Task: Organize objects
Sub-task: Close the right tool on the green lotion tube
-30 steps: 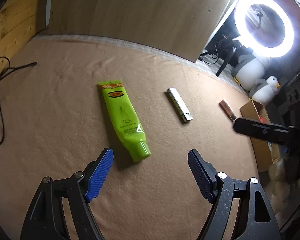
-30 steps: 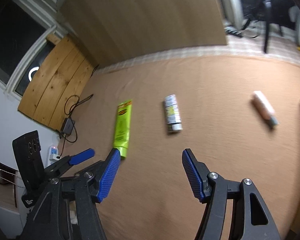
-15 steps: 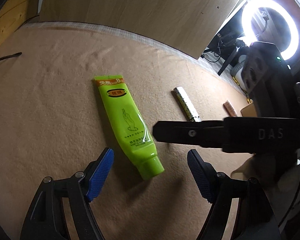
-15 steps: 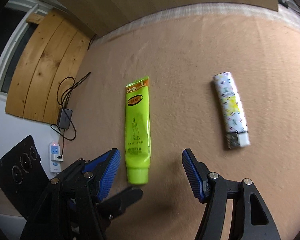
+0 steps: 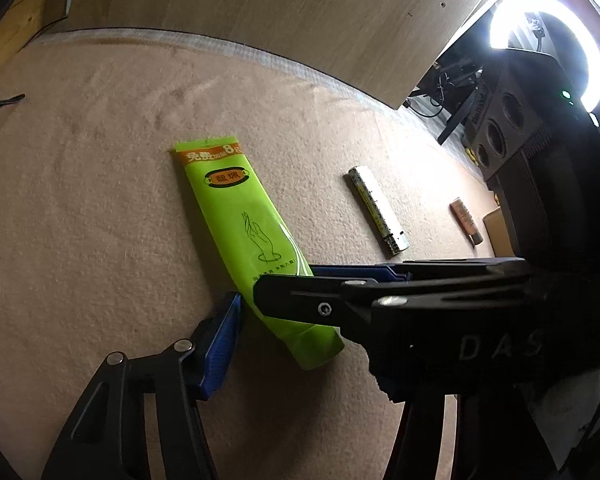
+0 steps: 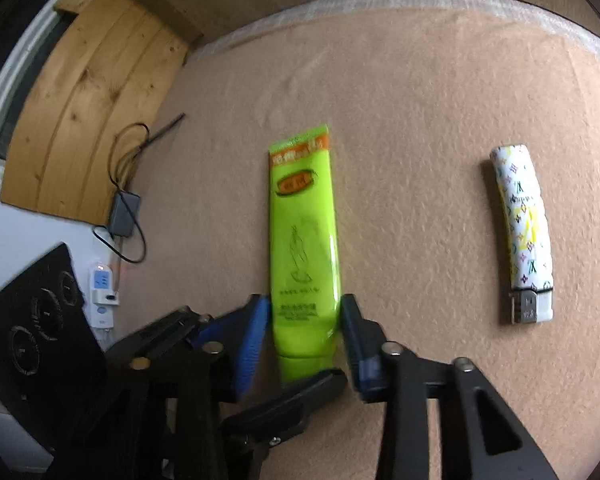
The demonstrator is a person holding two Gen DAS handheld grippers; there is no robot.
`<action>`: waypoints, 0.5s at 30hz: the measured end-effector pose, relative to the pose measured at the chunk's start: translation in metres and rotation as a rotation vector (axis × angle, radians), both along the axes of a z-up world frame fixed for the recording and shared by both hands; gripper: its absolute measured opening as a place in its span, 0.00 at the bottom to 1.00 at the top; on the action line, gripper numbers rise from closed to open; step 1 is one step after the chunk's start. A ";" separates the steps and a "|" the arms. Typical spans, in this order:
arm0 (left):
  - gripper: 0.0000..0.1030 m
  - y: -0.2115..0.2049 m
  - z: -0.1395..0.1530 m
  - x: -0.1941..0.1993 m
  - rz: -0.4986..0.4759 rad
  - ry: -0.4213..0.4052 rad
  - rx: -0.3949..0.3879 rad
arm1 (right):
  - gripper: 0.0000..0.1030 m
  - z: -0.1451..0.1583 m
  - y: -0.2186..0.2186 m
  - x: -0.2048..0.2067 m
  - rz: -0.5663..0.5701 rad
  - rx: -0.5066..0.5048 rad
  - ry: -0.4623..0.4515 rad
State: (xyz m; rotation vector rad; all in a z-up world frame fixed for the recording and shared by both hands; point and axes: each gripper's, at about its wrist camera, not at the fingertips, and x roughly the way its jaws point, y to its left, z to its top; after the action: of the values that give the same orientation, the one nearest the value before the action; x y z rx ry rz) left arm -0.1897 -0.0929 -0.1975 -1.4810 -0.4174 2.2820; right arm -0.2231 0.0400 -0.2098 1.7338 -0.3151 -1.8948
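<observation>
A lime-green tube [image 5: 244, 228] lies flat on the tan carpet, cap end toward me; it also shows in the right wrist view [image 6: 304, 248]. My right gripper [image 6: 303, 330] straddles the tube's cap end, its blue pads [image 6: 252, 340] touching both sides, closed on it. It crosses the left wrist view as a black bar [image 5: 380, 300]. My left gripper's left finger [image 5: 220, 352] sits beside the tube; its right finger is hidden behind the right gripper. A white patterned lighter [image 6: 524, 232] lies to the right, also in the left wrist view [image 5: 376, 210].
A small brown tube [image 5: 465, 220] lies further right near a cardboard box [image 5: 500, 232]. A ring light [image 5: 548, 40] glows at the far right. A wooden board [image 6: 88, 120], a power adapter with cable [image 6: 124, 208] and a wall socket [image 6: 102, 284] are at the left.
Both grippers have moved forward onto the green tube. My right gripper has narrowed from wide open to closed against the tube's cap end. It now blocks the left wrist view's right half.
</observation>
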 end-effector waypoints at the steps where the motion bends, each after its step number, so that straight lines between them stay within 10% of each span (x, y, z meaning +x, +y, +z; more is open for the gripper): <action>1: 0.58 0.000 0.000 0.000 0.003 0.000 0.001 | 0.30 0.001 0.001 0.001 0.002 0.006 0.012; 15: 0.49 0.014 -0.001 0.024 0.019 0.001 -0.004 | 0.22 0.005 0.029 0.016 -0.042 -0.021 0.023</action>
State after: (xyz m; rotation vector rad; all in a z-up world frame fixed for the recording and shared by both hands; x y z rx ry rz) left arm -0.1660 -0.0790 -0.1982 -1.4839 -0.4284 2.2996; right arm -0.2072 0.0690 -0.2053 1.7035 -0.3640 -1.9327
